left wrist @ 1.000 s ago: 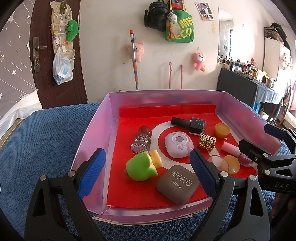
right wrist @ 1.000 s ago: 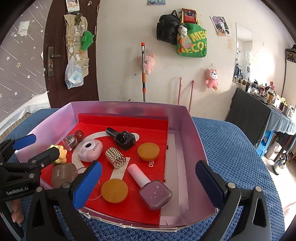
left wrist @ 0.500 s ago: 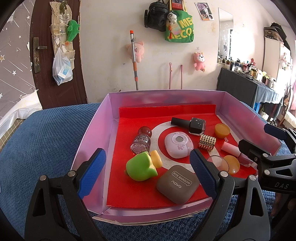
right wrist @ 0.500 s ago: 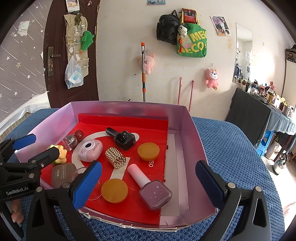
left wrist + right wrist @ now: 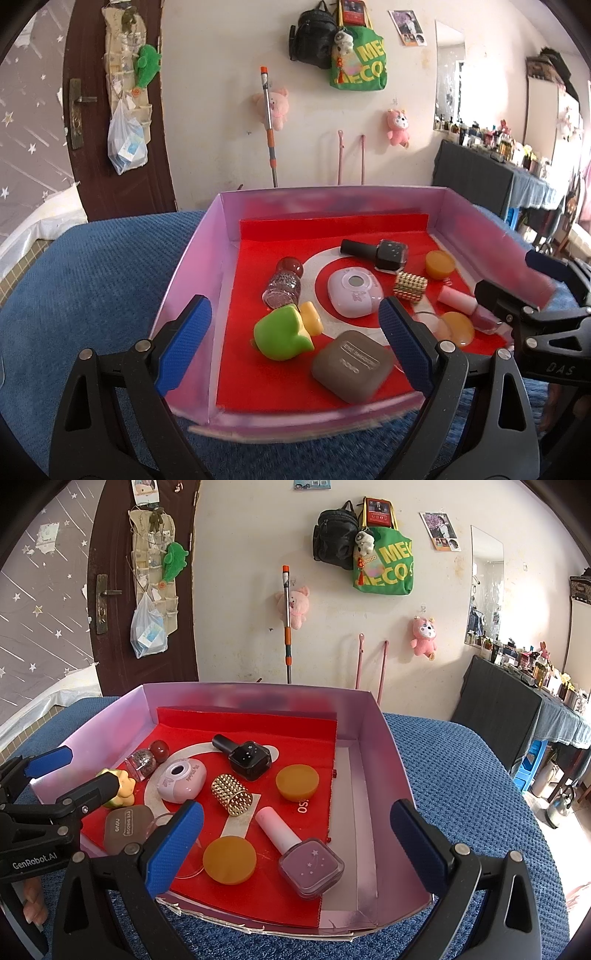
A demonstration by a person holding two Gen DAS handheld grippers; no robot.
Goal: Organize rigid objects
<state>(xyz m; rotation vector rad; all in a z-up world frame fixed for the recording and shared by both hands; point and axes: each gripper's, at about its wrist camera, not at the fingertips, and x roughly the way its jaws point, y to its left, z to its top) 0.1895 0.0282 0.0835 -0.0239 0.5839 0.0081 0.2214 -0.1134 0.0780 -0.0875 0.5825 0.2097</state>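
A pink box [image 5: 192,258] with a red floor holds several small items: a green apple-shaped toy [image 5: 280,334], a brown eyeshadow case [image 5: 351,365], a pink oval case [image 5: 354,293], a black nail polish bottle [image 5: 384,253], a glitter bottle [image 5: 282,284], a gold studded cylinder [image 5: 232,794], two amber discs [image 5: 229,859] and a mauve nail polish bottle [image 5: 303,860]. My left gripper [image 5: 291,343] is open over the box's near left corner, empty. My right gripper [image 5: 295,849] is open over the near right part, above the mauve bottle, empty.
The box sits on a blue textured cloth [image 5: 461,775]. A clear round lid [image 5: 177,845] lies by the amber disc. The box's right strip [image 5: 364,812] is bare pink. A wall, door and dark side table [image 5: 517,709] stand behind.
Both grippers have barely shifted; the left view moved slightly closer to the box. Nothing in the box has moved.
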